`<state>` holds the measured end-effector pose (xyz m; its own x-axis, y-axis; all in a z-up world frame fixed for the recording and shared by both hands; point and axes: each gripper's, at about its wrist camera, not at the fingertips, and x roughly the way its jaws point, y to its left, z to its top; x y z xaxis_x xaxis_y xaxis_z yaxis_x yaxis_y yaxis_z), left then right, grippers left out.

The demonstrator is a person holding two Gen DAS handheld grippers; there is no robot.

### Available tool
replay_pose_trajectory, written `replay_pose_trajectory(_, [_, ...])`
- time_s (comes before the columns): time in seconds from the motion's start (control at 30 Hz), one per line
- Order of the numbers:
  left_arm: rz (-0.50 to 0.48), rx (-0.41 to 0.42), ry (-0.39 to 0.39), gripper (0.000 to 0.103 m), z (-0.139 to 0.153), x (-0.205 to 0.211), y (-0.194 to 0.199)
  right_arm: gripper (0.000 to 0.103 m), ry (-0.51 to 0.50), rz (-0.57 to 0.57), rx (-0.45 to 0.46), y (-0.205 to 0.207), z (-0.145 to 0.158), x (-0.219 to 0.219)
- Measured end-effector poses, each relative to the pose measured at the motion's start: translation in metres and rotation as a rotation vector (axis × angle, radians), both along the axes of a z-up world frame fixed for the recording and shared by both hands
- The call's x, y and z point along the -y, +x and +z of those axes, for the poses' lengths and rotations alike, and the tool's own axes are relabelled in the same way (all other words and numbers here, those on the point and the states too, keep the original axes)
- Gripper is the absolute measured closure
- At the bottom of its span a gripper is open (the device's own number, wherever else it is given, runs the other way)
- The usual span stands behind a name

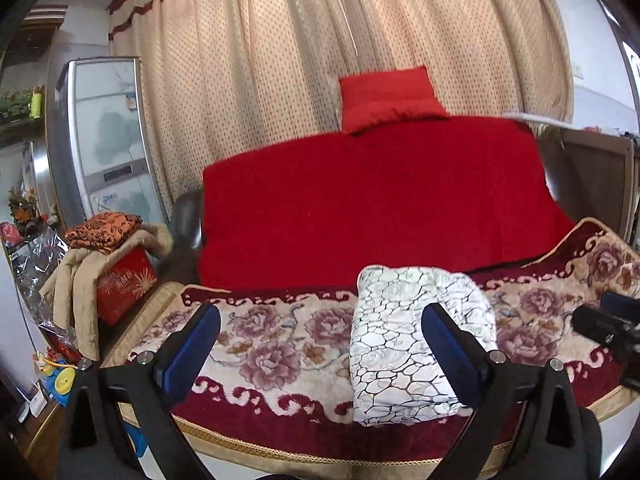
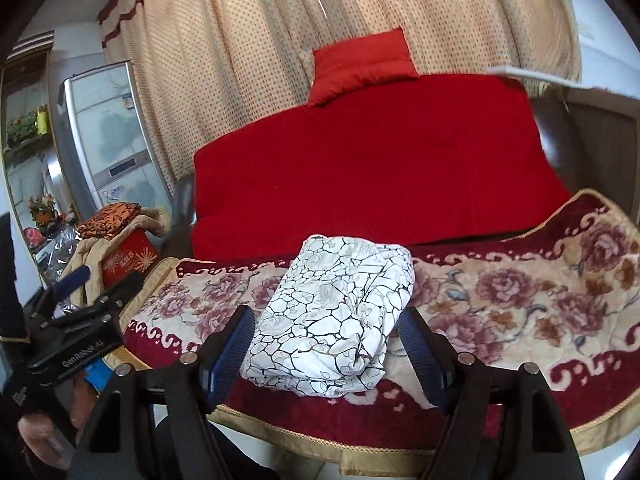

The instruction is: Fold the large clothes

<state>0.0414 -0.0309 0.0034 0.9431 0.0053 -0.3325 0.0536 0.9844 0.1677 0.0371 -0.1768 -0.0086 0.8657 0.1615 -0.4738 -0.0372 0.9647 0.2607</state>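
Observation:
A white garment with a black crackle and rose print (image 1: 416, 344) lies folded into a thick rectangular bundle on the floral sofa cover (image 1: 280, 340). It also shows in the right wrist view (image 2: 336, 320). My left gripper (image 1: 320, 336) is open and empty, held just in front of the seat, with its right finger over the bundle's right side. My right gripper (image 2: 326, 336) is open and empty, its fingers either side of the bundle's near end, above the sofa's front edge. The left gripper's body appears at the left of the right wrist view (image 2: 76, 320).
A red blanket (image 1: 380, 200) covers the sofa back with a red cushion (image 1: 388, 98) on top. Patterned curtains (image 1: 280, 60) hang behind. Left of the sofa, a red box (image 1: 124, 280) carries a beige coat and an orange cloth, beside a fridge (image 1: 108, 128) and clutter.

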Motion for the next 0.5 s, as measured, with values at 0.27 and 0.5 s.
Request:
replay_pose_trajectory(0.27, [0.026,0.046,-0.012,0.0,0.02,-0.006,-0.028,0.025,-0.019,0.019,0.036,-0.022,0.018,-0.012])
replay_pose_trajectory(0.5, [0.048,0.066,-0.027,0.0,0.03,-0.014,-0.043,0.025,-0.029,0.029,0.063,-0.038,0.03,-0.023])
